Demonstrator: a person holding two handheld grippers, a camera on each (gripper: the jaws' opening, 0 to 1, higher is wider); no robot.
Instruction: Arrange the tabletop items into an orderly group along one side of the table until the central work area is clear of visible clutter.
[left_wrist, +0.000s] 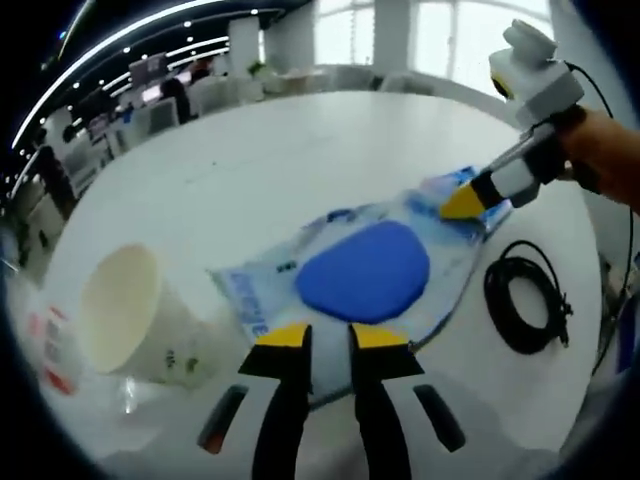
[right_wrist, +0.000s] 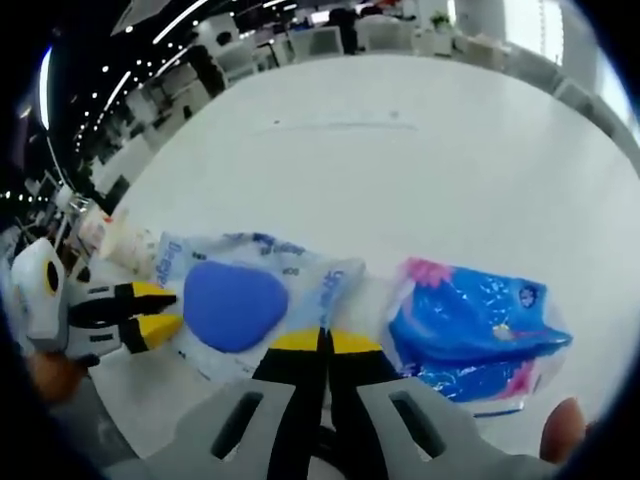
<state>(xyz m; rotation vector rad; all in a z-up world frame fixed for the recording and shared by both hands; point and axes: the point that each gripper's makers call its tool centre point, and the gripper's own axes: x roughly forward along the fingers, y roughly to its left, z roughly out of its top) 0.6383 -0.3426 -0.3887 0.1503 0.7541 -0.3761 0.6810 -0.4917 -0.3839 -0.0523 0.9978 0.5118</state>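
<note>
At wrapper (left_wrist: 440, 215) edges, both tools (left_wrist: 329, 336) (right_wrist: 320, 342) clamped

I cannot read the blurred print on the tissue pack (left_wrist: 365, 270). Its near edge is hidden behind my left gripper (left_wrist: 330, 338). The paper cup (left_wrist: 135, 318) carries illegible markings. Background office furniture (right_wrist: 300, 45) is too small to identify.

Cup (left_wrist: 125, 318) left of wipes pack (left_wrist: 365, 270) (cable (left_wrist: 527, 296) right).

left gripper view: close, low over table (left_wrist: 300, 150); right gripper view: opposite side; shared: wipes pack (left_wrist: 370, 270) (right_wrist: 240, 300)
</note>
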